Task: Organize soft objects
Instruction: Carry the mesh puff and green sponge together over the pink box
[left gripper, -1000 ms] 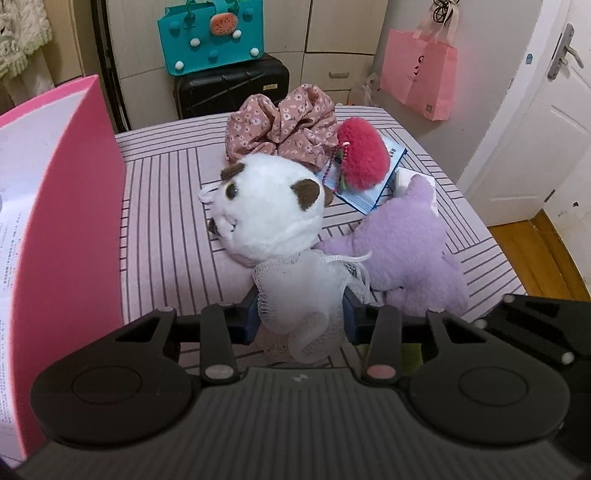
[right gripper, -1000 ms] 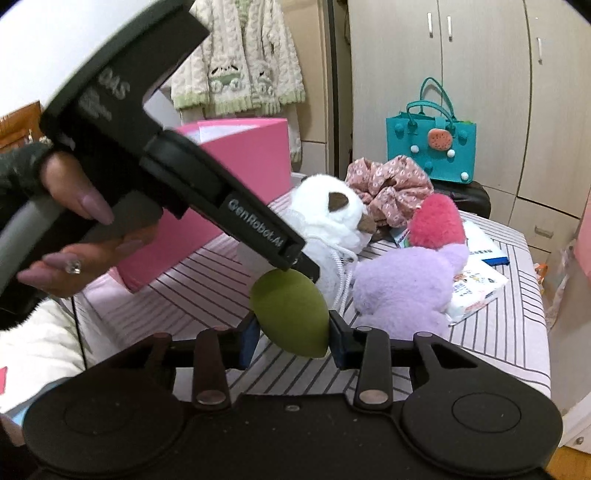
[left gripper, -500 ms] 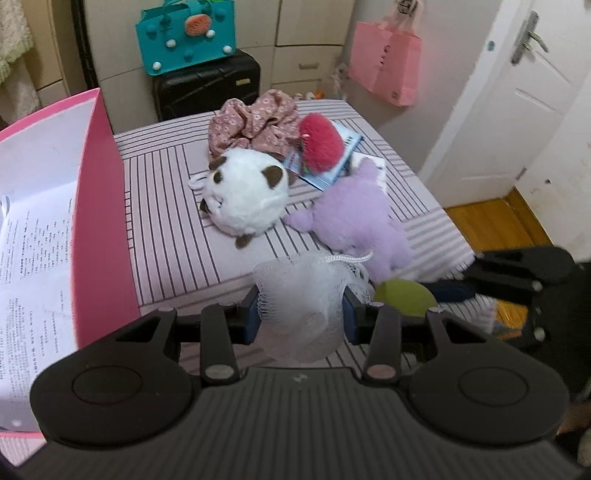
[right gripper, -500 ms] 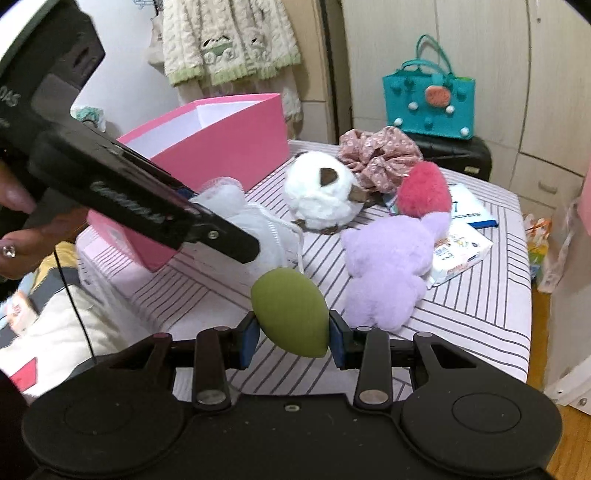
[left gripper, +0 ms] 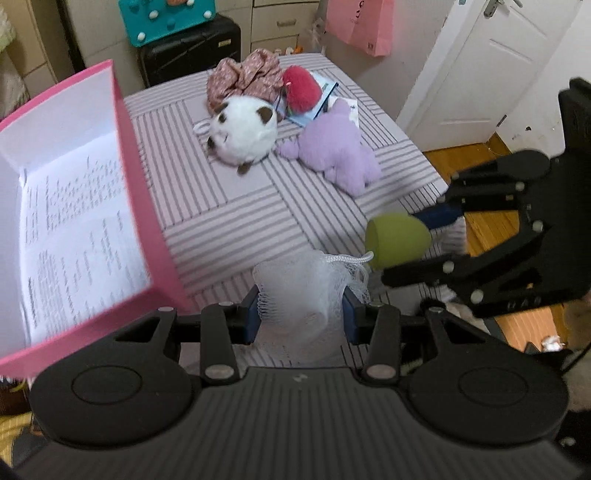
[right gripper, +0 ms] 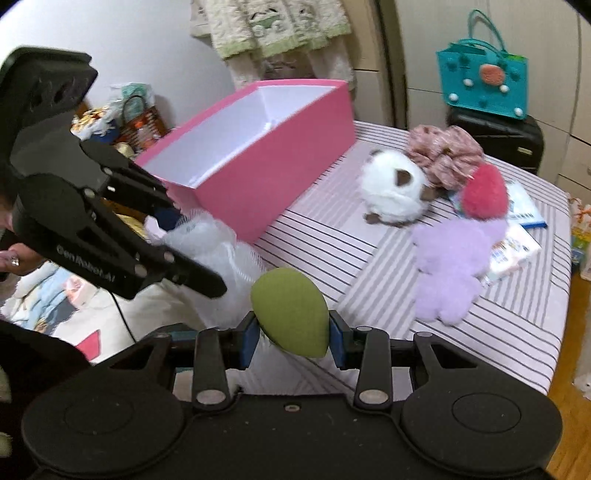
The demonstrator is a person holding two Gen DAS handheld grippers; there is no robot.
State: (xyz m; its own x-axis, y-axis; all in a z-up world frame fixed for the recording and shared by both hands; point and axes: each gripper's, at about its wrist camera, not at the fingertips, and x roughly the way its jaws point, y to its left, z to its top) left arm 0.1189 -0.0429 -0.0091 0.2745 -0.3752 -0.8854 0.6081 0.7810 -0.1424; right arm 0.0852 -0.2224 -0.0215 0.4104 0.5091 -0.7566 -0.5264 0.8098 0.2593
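Note:
My left gripper [left gripper: 301, 314] is shut on a white mesh bath puff [left gripper: 303, 295], held above the near edge of the striped table [left gripper: 236, 206]. My right gripper [right gripper: 291, 334] is shut on a green egg-shaped sponge [right gripper: 290, 310], which also shows at the right of the left wrist view [left gripper: 397, 242]. An open pink box [left gripper: 133, 177] with white inner walls stands on the table's left; its inside [right gripper: 236, 136] holds only printed paper. On the far half of the table lie a white panda plush [left gripper: 242, 131], a purple plush [left gripper: 332, 151], a red pompom [left gripper: 301, 92] and a floral scrunchie [left gripper: 243, 75].
A booklet [right gripper: 524, 206] lies under the red pompom. A black suitcase [left gripper: 184, 55] with a teal bag [right gripper: 480, 85] stands behind the table. A pink bag [left gripper: 360, 22] hangs by a white door [left gripper: 480, 70]. Wooden floor [left gripper: 480, 229] lies to the right.
Both grippers have risen and pulled back from the plush toys, each still holding its object. The pink box now fills more of both views.

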